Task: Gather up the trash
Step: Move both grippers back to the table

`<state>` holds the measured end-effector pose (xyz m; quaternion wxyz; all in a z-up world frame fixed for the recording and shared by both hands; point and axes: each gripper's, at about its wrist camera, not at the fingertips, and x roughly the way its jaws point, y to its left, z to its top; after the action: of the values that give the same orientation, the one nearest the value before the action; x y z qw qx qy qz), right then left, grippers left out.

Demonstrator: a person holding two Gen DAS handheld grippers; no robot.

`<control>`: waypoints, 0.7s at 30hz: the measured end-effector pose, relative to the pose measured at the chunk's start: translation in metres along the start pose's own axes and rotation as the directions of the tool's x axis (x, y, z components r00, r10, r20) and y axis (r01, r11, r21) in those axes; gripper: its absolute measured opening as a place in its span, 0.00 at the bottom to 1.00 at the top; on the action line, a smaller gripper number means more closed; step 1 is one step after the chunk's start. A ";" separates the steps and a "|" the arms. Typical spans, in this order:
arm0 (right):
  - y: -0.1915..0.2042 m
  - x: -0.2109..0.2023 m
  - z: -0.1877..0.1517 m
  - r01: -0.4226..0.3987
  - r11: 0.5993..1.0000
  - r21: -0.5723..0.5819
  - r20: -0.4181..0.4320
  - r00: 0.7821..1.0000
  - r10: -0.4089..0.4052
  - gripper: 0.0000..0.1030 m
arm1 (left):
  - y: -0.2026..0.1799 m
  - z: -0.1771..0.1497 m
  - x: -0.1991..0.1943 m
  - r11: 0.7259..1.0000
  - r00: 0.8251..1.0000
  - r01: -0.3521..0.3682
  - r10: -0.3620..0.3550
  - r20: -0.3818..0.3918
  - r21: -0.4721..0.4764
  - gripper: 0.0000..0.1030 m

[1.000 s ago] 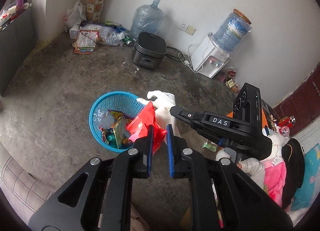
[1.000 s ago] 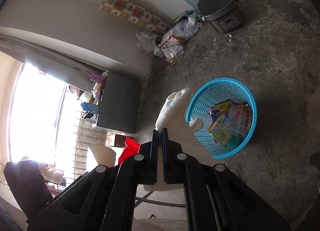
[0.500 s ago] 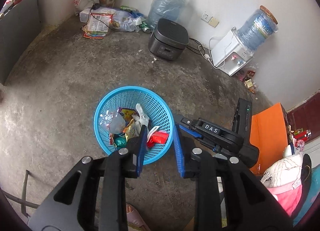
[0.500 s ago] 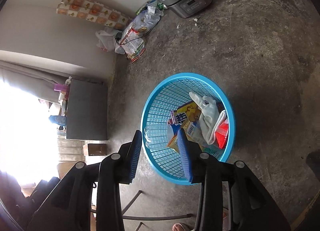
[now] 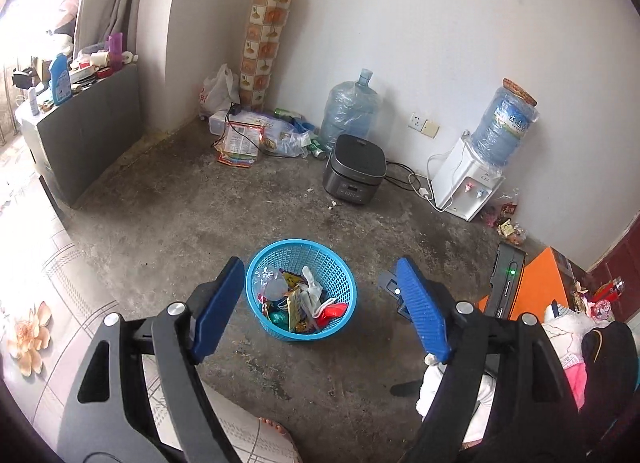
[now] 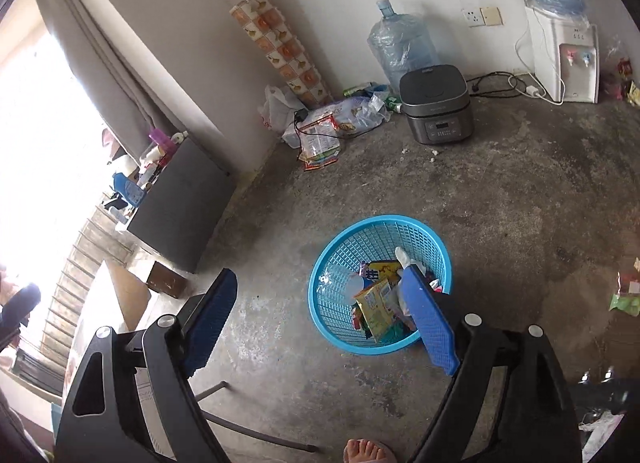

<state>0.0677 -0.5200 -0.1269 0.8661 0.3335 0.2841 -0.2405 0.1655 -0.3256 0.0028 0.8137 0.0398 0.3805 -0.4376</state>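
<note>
tongs wide apart on both sides, holding nothing. left gripper (image 5: 320, 311) hangs above the floor with its blue pads (image 5: 218, 309) framing the basket (image 5: 256, 263) below, touching nothing. right gripper (image 6: 320, 323) is spread the same way, its right pad (image 6: 428, 323) overlapping the basket (image 6: 348, 247) rim in view. trash (image 5: 304, 303) lies inside the basket: white glove, red wrapper, yellow packets, clear plastic. beyond stand a cooker (image 5: 354, 175), a jug (image 5: 350, 111) and a dispenser (image 5: 466, 183) by the wall.

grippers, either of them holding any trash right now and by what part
Nothing is held. The left gripper and right gripper are both wide open and empty; the trash lies in the blue basket.
</note>
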 end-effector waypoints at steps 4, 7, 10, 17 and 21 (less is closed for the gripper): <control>0.052 -0.033 -0.014 0.015 0.982 -0.189 0.036 0.999 -0.008 0.91 | 0.016 -0.029 -0.059 0.997 0.997 -0.070 0.070 0.037 0.007 0.72; 0.084 -0.053 -0.025 -0.024 0.963 -0.270 0.033 0.999 0.034 0.93 | 0.034 -0.052 -0.105 0.990 0.987 -0.143 0.143 0.079 0.005 0.72; 0.112 -0.066 -0.036 -0.104 0.947 -0.304 -0.008 0.994 0.106 0.93 | 0.058 -0.075 -0.153 0.972 0.964 -0.235 0.236 0.122 -0.020 0.72; 0.193 -0.078 -0.074 -0.384 0.860 -0.336 -0.234 0.919 0.318 0.93 | 0.134 -0.135 -0.252 0.875 0.866 -0.436 0.472 0.166 -0.209 0.72; 0.244 -0.074 -0.103 -0.512 0.787 -0.344 -0.383 0.842 0.380 0.93 | 0.183 -0.171 -0.290 0.777 0.791 -0.532 0.598 0.131 -0.337 0.72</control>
<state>0.1281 -0.2680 -0.0340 0.8980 0.2223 0.3676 0.0949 0.1062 0.0525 0.0232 0.9432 -0.0150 0.3117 -0.1138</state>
